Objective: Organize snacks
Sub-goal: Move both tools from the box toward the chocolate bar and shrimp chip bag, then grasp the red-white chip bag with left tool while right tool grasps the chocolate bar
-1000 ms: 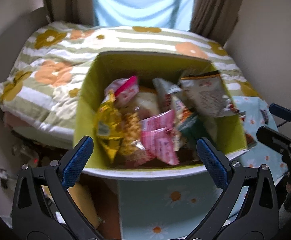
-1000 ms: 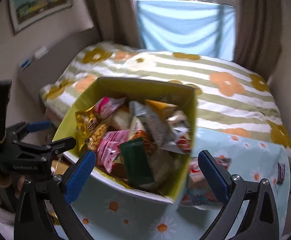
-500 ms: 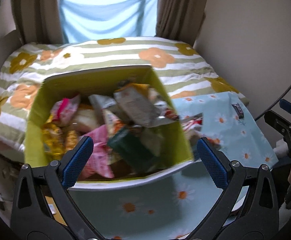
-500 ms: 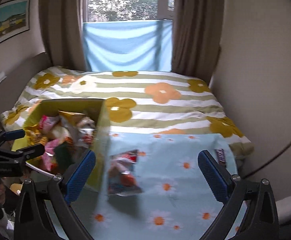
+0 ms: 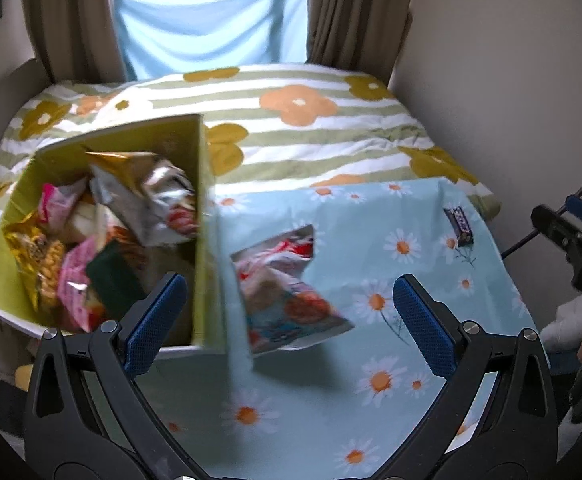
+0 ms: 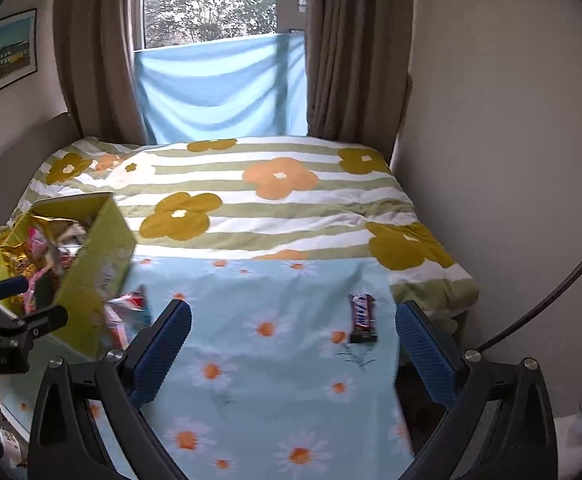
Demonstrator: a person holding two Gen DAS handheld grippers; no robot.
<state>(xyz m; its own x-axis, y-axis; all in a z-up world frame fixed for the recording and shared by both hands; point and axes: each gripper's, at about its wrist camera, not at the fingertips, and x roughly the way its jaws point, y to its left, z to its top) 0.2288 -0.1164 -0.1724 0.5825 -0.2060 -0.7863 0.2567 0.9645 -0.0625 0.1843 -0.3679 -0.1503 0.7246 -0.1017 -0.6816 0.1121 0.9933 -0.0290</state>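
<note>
Yellow-green box (image 5: 201,216) of snacks sits at the left edge of the daisy cloth (image 5: 371,360); loose snack bag (image 5: 287,292) lies just beside its right wall, long axis running away from the grippers; chocolate bar (image 6: 363,318) lies near the cloth's right edge, lengthwise toward the window; left gripper (image 5: 289,328) and right gripper (image 6: 293,354) both gape wide, holding nothing.

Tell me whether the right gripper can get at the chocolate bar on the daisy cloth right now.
Probably yes. The right gripper is open and empty, and the chocolate bar lies flat on the daisy cloth just ahead between its fingers, with nothing in between.
</note>
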